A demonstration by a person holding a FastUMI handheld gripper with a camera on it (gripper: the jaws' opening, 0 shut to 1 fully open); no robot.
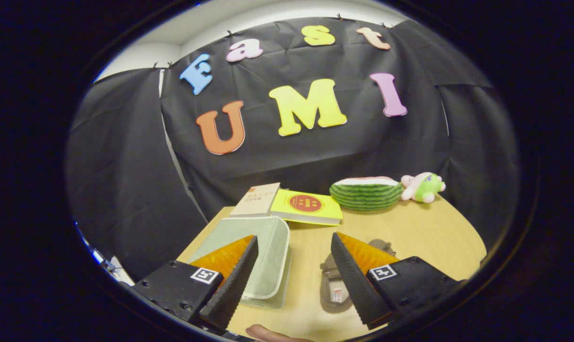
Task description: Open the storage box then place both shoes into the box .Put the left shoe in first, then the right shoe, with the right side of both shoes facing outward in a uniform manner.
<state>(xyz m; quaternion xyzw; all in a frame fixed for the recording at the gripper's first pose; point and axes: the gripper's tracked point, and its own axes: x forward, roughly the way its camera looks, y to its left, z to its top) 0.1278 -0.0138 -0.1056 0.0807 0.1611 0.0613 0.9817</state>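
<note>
Above table (410,232), hand-held gripper (294,247) open, empty

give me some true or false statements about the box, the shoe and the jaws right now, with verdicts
1. The gripper has its jaws spread apart with nothing between them. True.
2. The storage box stands open with a shoe inside. False: its pale green lid looks closed and no shoe is seen in it.
3. A brown shoe lies on the wooden table, partly behind the right jaw. True.
4. The watermelon toy sits on top of the storage box. False: it rests on the table far beyond the jaws, beside a small plush toy.
5. Two books lie just beyond the storage box. True.
</note>
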